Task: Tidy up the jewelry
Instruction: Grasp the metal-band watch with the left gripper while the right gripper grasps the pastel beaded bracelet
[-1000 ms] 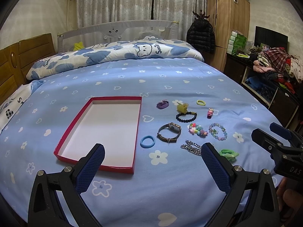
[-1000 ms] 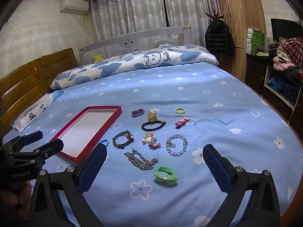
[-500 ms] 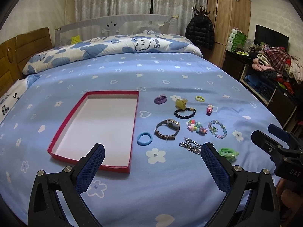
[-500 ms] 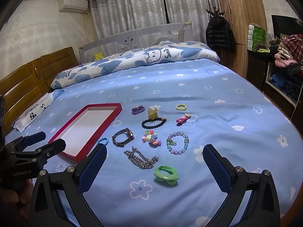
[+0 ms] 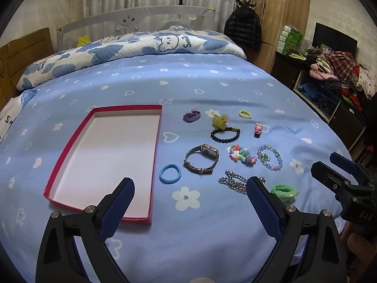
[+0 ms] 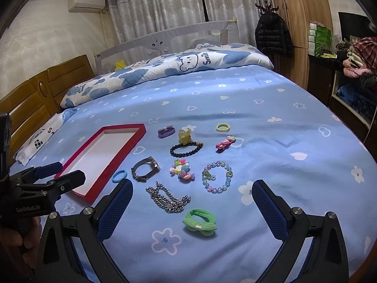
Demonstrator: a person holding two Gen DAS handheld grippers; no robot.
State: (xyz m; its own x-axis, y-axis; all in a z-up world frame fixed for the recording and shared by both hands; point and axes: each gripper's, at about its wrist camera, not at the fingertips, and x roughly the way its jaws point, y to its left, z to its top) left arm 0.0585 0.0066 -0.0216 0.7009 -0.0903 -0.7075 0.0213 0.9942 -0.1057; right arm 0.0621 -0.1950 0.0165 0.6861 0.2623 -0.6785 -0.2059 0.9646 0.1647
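Observation:
A red-rimmed white tray [image 5: 155, 146] [image 6: 127, 149] lies empty on the blue bedspread. To its right lie several pieces: a blue hair tie [image 5: 170, 173], a watch [image 5: 201, 159], a silver chain [image 6: 166, 199], a green scrunchie [image 6: 199, 219], a black bead bracelet [image 5: 225, 135], a clear bead bracelet [image 6: 217, 176], a colourful charm cluster [image 5: 242, 153]. My left gripper [image 5: 190, 195] is open and empty, held above the bed in front of the tray and blue tie. My right gripper [image 6: 192, 199] is open and empty, above the chain and scrunchie.
Further back lie a purple hair tie [image 5: 192, 116], a yellow clip [image 5: 219, 120], a yellow-green ring [image 5: 245, 114] and a pink clip [image 5: 258, 129]. A folded quilt [image 5: 132, 49] lies at the bed's head. A cluttered cabinet [image 5: 329, 89] stands right of the bed.
Both grippers have moved forward and slightly down toward the bed, so the tray and jewelry look closer. Both stay open. Nothing on the bed has moved.

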